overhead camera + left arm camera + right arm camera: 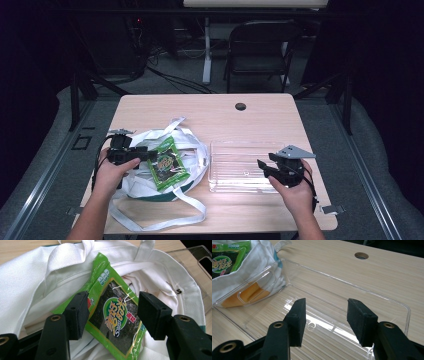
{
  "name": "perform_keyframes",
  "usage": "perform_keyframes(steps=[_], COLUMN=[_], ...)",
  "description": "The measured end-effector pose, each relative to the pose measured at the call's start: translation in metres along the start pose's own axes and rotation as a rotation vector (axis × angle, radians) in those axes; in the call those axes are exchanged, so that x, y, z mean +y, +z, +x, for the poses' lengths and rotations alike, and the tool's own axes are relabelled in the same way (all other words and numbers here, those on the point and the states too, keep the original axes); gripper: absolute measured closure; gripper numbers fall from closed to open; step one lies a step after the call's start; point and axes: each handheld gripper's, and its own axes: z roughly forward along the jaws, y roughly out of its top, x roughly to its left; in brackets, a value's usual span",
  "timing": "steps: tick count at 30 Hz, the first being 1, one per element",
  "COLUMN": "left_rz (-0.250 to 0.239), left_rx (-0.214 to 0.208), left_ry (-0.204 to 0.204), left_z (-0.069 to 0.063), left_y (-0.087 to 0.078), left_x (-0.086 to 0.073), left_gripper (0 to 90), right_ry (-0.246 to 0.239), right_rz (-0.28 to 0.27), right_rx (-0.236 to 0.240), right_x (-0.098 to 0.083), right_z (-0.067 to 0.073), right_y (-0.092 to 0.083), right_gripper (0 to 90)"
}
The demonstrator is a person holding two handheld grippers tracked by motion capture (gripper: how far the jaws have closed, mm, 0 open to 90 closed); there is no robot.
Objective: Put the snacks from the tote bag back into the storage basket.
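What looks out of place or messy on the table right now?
Nothing is spilled or damaged. The white tote bag lies crumpled, its long straps sprawled loose toward the table's near edge. The green seaweed packet lies askew on top of the bag, with the open left claw around it. The clear tray sits square and empty.

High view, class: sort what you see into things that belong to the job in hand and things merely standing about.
Part of the job:
- green seaweed packet, lying on the bag, between the open left tongs
- white tote bag
- clear plastic tray, under the open right tongs

Standing about:
- black folding chair behind the table
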Motion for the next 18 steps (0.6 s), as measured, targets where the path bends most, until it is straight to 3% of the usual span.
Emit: perform_keyframes(steps=[5, 16, 18], left_rz=[0.005, 0.009, 0.007], left_rx=[-0.005, -0.007, -0.015], left_ry=[-0.001, -0.025, -0.046], left_z=[-0.0003, 0.0004, 0.0018], left_y=[0.0011, 0.0003, -0.0009], left_x=[0.0004, -0.0033, -0.0061], left_gripper=[42.1, 39.2, 38.4], right_ry=[0.010, -0.018, -0.021], right_rz=[-0.007, -0.001, -0.006], right_rx=[-0.003, -0.020, -0.016], right_x=[-0.0011, -0.0007, 0.0010], right_z=[-0.0017, -0.0005, 0.0010], right_y=[-0.0016, 0.0020, 0.0040], right_gripper=[49.3, 47.7, 47.4])
